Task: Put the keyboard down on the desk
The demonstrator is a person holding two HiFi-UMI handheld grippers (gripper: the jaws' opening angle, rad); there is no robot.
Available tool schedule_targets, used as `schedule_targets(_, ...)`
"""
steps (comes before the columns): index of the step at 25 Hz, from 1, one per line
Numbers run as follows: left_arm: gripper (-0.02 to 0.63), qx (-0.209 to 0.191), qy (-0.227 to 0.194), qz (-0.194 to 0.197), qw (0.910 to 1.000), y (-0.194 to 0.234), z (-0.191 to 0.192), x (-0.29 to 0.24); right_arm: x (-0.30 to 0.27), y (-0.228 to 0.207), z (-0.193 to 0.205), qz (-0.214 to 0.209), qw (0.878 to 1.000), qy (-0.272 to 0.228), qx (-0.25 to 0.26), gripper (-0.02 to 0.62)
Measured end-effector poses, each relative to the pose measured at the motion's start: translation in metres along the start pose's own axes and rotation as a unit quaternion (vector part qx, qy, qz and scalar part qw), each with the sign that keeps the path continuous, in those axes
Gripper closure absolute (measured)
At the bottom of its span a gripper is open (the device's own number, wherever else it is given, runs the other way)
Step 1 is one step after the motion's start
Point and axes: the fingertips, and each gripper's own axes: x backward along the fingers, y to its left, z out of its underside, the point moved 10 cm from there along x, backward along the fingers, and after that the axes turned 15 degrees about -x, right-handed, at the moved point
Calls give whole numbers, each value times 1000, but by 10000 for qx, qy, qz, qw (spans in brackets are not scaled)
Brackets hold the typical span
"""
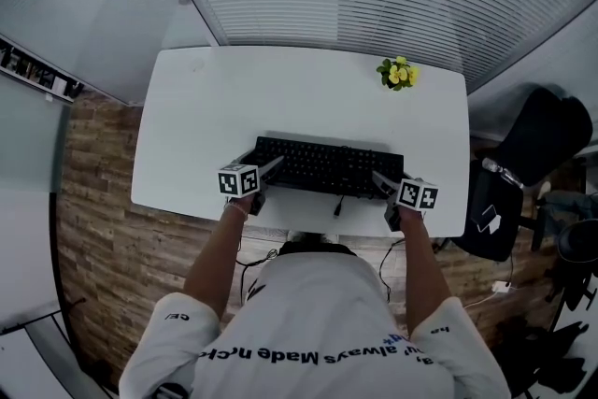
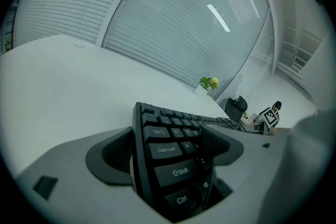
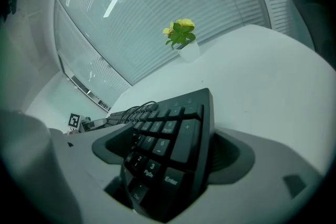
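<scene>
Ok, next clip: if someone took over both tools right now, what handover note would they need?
The left tool has its jaws apart around the left end of the keyboard, not clamping it.
The right tool is the same at the number-pad end.
The keyboard appears to lie flat near the front edge of the white desk, well clear of the potted flowers.
Done: it looks set down and released.
Left: draw both tools back off its ends without dragging it.

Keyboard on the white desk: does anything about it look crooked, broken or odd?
Nothing stands out. The keyboard looks intact, roughly square to the desk, its ends between the open left tongs and right tongs.
</scene>
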Motion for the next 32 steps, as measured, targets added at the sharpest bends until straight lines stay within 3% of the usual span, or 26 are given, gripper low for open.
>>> schedule_targets(23, 201, -16, 385, -170, 9991, 2, 3, -8, -9, -2, 1, 329, 9994, 99, -100, 132)
schedule_targets(32, 201, -311, 480, -393, 9976, 1, -3, -8, -9, -1, 3, 495, 9988, 5, -67, 120)
